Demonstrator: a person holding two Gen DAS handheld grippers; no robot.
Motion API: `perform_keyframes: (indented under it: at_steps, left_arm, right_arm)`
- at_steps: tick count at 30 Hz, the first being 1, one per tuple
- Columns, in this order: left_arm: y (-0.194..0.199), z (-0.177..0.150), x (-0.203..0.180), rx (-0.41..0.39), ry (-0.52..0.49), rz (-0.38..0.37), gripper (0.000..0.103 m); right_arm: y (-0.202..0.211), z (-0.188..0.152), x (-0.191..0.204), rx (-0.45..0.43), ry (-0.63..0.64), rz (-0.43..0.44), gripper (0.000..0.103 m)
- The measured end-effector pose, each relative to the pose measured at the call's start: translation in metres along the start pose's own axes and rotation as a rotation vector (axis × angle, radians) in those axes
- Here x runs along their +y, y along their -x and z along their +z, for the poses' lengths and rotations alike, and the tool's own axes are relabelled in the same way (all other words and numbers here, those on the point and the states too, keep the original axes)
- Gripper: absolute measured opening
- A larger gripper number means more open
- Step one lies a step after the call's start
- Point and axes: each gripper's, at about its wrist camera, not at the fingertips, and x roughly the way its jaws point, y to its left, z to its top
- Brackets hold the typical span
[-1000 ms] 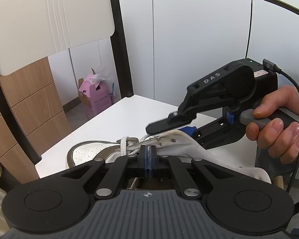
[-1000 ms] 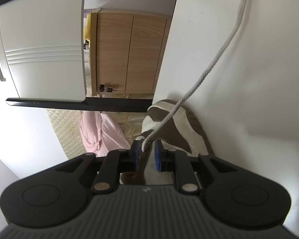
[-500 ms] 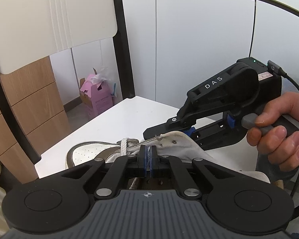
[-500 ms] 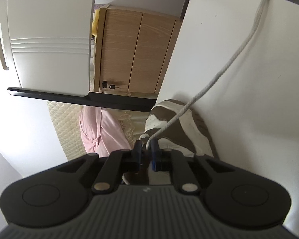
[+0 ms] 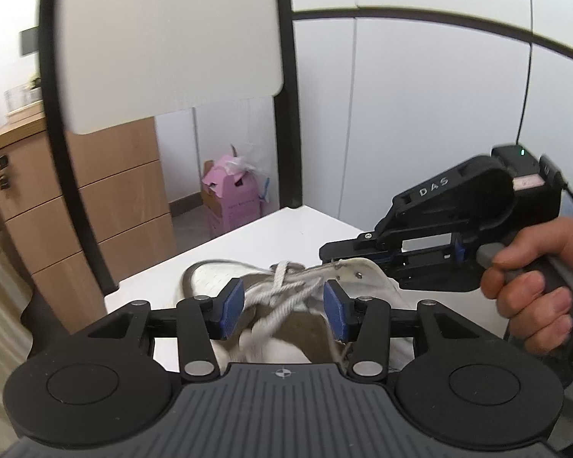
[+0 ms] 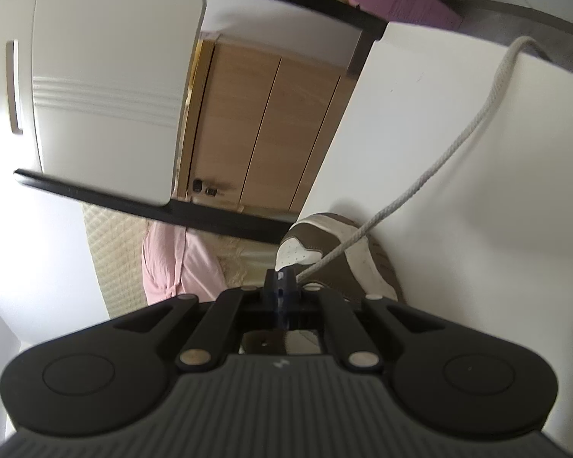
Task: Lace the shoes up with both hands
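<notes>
A white and brown sneaker (image 5: 210,278) lies on the white table (image 5: 271,236), its cream laces (image 5: 286,294) crossed over the tongue. My left gripper (image 5: 284,309) is open above the laces, blue pads on either side, holding nothing. In the left wrist view my right gripper (image 5: 336,257) sits at the shoe's right eyelet edge, held by a hand (image 5: 531,301). In the right wrist view my right gripper (image 6: 282,290) is shut on the lace (image 6: 439,168), which runs taut up and to the right over the sneaker (image 6: 347,252).
A chair with a white backrest (image 5: 164,38) and black frame stands beyond the table. A wooden drawer cabinet (image 5: 95,206) is at left, and a pink box (image 5: 233,198) sits on the floor. The table's far edge is close to the shoe's toe.
My left gripper has opened, let go of the lace and drawn back and up. My right gripper has closed fully on its lace and pulled back toward the right.
</notes>
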Motion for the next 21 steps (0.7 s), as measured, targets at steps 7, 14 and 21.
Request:
perform_keyframes:
  at_steps: [7, 14, 21]
  left_arm:
    - [0.021, -0.005, -0.023, 0.004, 0.062, 0.057, 0.051]
    - [-0.001, -0.007, -0.037, 0.061, 0.043, 0.14, 0.047]
    - [-0.012, -0.004, -0.041, 0.085, 0.043, 0.216, 0.02]
  right_arm:
    - [0.007, -0.002, 0.001, -0.021, 0.003, 0.007, 0.017]
    - [0.002, -0.008, 0.002, -0.01, -0.019, -0.007, 0.026]
    - [-0.011, -0.013, 0.007, -0.021, -0.005, -0.018, 0.004]
